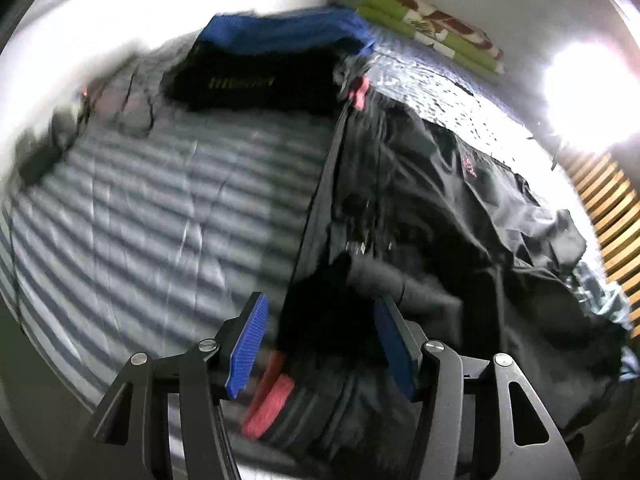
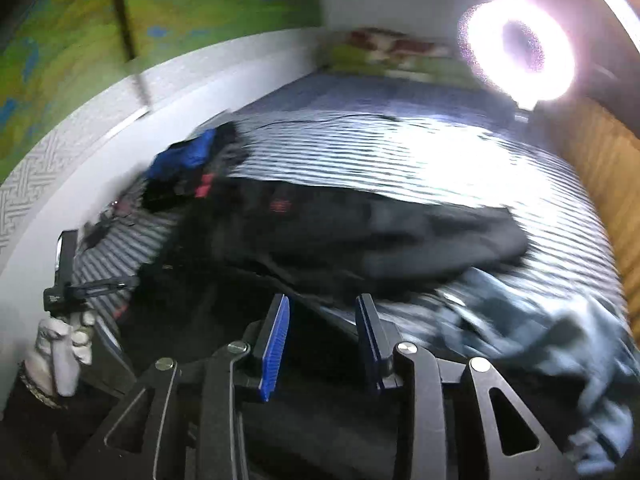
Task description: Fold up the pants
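In the left wrist view, the left gripper (image 1: 320, 344) hangs over the near end of the black pants (image 1: 420, 208), which lie along a bed with a grey striped cover (image 1: 160, 208). Its blue-padded fingers (image 1: 248, 344) stand spread apart with nothing pinched; black cloth and a red band (image 1: 268, 400) of the pants lie below the gap, between the two pads. The pants run away from the fingers toward the far end, where a second red patch (image 1: 358, 94) shows. Beyond that sits a pile of dark and blue clothes (image 1: 276, 48), and a green patterned pillow (image 1: 432, 28) lies at the head of the bed. A bright lamp (image 1: 580, 92) glares at the right.

In the right wrist view, blurred by motion, the right gripper (image 2: 322, 344) also has its fingers (image 2: 274, 344) parted and empty. The pants (image 2: 360, 224) lie across the bed just ahead of and under the tips. A crumpled grey-blue garment (image 2: 540, 332) lies to the right. At lower left a gloved hand (image 2: 60, 344) holds the other gripper's handle. A ring light (image 2: 520, 48) shines at upper right.
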Demonstrator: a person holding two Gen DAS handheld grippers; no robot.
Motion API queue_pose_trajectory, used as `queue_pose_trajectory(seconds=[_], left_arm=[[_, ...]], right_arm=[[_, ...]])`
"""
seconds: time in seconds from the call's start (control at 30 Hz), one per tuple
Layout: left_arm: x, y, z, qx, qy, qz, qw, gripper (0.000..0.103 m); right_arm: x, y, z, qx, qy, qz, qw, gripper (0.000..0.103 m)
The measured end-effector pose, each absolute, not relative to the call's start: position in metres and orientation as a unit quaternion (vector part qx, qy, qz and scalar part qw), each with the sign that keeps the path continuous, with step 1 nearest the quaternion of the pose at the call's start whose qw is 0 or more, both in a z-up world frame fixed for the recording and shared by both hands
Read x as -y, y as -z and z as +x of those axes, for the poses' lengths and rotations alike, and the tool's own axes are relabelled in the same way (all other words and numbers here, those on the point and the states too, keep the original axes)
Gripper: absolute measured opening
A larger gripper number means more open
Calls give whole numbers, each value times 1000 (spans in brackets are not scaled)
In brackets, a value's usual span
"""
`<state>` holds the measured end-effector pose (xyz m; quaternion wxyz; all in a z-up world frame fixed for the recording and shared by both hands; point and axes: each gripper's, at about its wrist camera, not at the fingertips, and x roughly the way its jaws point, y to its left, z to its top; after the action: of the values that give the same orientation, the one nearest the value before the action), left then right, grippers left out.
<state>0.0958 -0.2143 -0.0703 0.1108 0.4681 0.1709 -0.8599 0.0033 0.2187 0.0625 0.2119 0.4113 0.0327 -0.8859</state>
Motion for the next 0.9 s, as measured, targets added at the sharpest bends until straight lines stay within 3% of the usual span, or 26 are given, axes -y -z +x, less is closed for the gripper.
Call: queue_pose_trajectory(seconds=[0.13, 0.37, 0.63, 0.9], left_arm=[[200, 63, 74, -112, 870, 464, 121, 59], [202, 92, 42, -109, 863, 481, 108, 59], [198, 106, 33, -90, 860, 489, 112, 59], [201, 117, 28, -85, 857, 498, 101, 59]], right_arm=[[-136, -33, -22, -64, 873, 417, 246, 33], [-33, 41, -66, -74, 829, 475, 287, 33], [-7, 100, -86, -67, 816, 503, 275, 33], [-3, 106, -92, -71, 817, 494, 288, 39]])
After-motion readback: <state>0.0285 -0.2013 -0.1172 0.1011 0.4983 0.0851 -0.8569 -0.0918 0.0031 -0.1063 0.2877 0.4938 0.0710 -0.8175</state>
